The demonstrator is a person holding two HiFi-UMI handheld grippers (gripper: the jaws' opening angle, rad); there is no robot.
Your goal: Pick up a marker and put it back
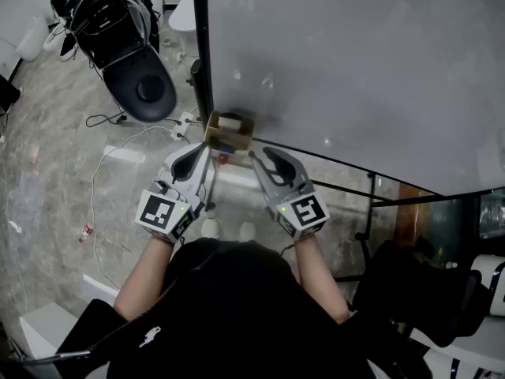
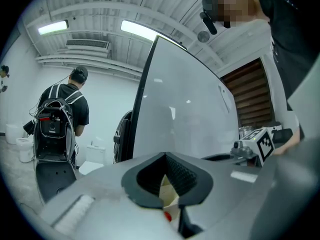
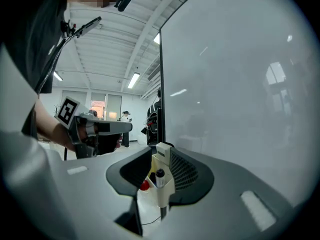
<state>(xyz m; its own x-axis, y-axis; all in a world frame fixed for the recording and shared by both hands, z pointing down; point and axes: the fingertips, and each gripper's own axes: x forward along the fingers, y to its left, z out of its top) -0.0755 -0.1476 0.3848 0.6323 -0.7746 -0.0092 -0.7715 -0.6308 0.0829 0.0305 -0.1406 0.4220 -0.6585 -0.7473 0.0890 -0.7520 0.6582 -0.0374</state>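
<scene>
No readable words or numbers. The cube (image 1: 167,214) on the left gripper (image 1: 197,156) and its twin (image 1: 304,210) on the right gripper (image 1: 264,158) carry only black-and-white square code patterns; the white emblem (image 1: 150,336) on the person's dark top (image 1: 237,306) is illegible.

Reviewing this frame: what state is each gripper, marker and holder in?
White whiteboard: no writing visible.
Cream plastic marker holder: at the whiteboard's edge, untouched.
Black-capped marker: capped, upright in the holder.
Red round cap: beside the holder, rest hidden.
Left gripper: open, empty.
Right gripper: open, empty.
</scene>
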